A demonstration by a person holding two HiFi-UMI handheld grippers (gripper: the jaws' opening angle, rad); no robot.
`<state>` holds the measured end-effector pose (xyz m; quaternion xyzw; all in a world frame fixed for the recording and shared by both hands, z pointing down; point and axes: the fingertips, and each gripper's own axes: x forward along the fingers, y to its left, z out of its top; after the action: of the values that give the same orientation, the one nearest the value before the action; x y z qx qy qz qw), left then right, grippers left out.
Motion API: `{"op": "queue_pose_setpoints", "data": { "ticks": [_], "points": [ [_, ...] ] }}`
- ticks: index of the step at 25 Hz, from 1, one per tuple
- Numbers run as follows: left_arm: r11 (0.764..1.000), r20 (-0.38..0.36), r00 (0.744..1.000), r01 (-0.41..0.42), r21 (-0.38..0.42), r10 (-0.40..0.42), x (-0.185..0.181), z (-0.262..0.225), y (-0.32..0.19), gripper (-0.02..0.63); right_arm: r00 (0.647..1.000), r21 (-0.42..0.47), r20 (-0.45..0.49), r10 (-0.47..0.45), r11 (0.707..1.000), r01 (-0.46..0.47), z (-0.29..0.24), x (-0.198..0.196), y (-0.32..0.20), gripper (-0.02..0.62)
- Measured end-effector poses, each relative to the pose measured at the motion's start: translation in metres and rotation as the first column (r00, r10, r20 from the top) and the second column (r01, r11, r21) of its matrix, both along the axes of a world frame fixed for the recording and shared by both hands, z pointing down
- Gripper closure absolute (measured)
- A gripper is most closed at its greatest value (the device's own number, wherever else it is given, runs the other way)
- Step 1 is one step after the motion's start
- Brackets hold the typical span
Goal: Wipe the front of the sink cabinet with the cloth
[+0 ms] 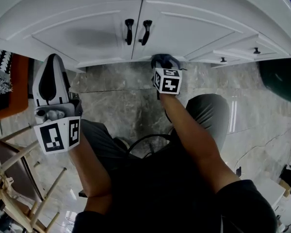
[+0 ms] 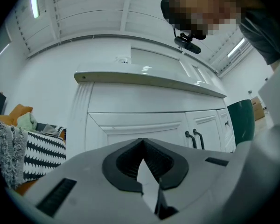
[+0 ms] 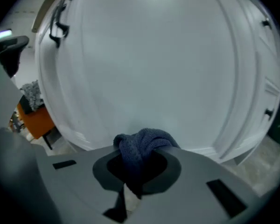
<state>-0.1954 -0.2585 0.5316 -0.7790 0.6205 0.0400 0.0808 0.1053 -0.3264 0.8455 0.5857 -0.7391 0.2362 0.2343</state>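
We think we are in the middle of the wiping. Our right gripper (image 1: 165, 62) is squeezing the dark blue cloth (image 3: 141, 146). The cloth is pressed on the white sink cabinet (image 1: 87, 28), low down on the right door, close to its bottom edge. Our left gripper (image 2: 142, 141) has its tips closed together with nothing in them. It hangs over the floor (image 1: 116, 101), away from the cabinet, and is not helping right now.

We cannot tell which parts are wiped already. The white front looks the same all over, with no wet marks that we can see. So we guess that the left door, the bits round the black handles (image 1: 129, 31) and the small drawers (image 1: 237, 52) on the right may be left to do.

The head view shows both grippers at once and where the cloth sits on the door. The right gripper view shows the cloth bunched up between the jaws, while the head view shows it only as a dark lump. The left gripper view shows the cabinet from low down, with its flat top and a stripy cushion (image 2: 42, 153) beside it.
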Motion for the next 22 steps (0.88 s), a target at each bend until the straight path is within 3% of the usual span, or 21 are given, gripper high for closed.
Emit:
{"op": "queue_pose_setpoints", "data": {
  "ticks": [3, 6, 9, 11, 13, 15, 17, 18, 19, 20, 22],
  "points": [
    [0.999, -0.013, 0.999, 0.053, -0.012, -0.053, -0.011, 0.002, 0.003, 0.603, 0.991, -0.001, 0.092, -0.099, 0.995, 0.1, -0.003, -0.049, -0.001, 0.578],
    [0.995, -0.036, 0.994, 0.102, -0.016, -0.102, -0.029, 0.003, 0.008, 0.603, 0.988, 0.023, 0.065, -0.142, 0.99, 0.141, -0.012, -0.048, 0.011, 0.578],
    [0.979, -0.049, 0.977, 0.204, -0.023, -0.205, -0.067, 0.003, 0.012, 0.604, 0.963, 0.137, 0.108, -0.245, 0.964, 0.23, -0.068, -0.089, 0.036, 0.578],
    [0.955, -0.076, 0.952, 0.293, -0.043, -0.295, -0.098, 0.007, 0.017, 0.604, 0.905, 0.282, 0.186, -0.383, 0.903, 0.325, -0.133, -0.146, 0.057, 0.578],
    [0.927, -0.112, 0.921, 0.368, -0.064, -0.374, -0.123, 0.012, 0.023, 0.603, 0.826, 0.445, 0.212, -0.522, 0.805, 0.394, -0.208, -0.202, 0.068, 0.578],
    [0.912, -0.133, 0.903, 0.404, -0.07, -0.409, -0.136, 0.014, 0.028, 0.603, 0.787, 0.597, 0.118, -0.605, 0.677, 0.431, -0.277, -0.244, 0.064, 0.578],
    [0.916, -0.147, 0.904, 0.397, -0.068, -0.402, -0.136, 0.016, 0.028, 0.603, 0.785, 0.708, -0.037, -0.619, 0.538, 0.458, -0.329, -0.278, 0.049, 0.578],
    [0.92, -0.15, 0.908, 0.386, -0.068, -0.392, -0.134, 0.017, 0.026, 0.603, 0.783, 0.735, -0.086, -0.617, 0.491, 0.468, -0.346, -0.294, 0.042, 0.579],
    [0.924, -0.149, 0.912, 0.376, -0.069, -0.382, -0.132, 0.018, 0.024, 0.603, 0.777, 0.745, -0.098, -0.622, 0.471, 0.472, -0.356, -0.31, 0.035, 0.58],
    [0.927, -0.144, 0.916, 0.369, -0.069, -0.375, -0.13, 0.02, 0.022, 0.603, 0.769, 0.751, -0.08, -0.634, 0.469, 0.465, -0.362, -0.324, 0.031, 0.58],
    [0.93, -0.14, 0.92, 0.361, -0.068, -0.367, -0.129, 0.021, 0.019, 0.603, 0.764, 0.756, -0.008, -0.645, 0.496, 0.427, -0.365, -0.336, 0.03, 0.58]
  ]
}}
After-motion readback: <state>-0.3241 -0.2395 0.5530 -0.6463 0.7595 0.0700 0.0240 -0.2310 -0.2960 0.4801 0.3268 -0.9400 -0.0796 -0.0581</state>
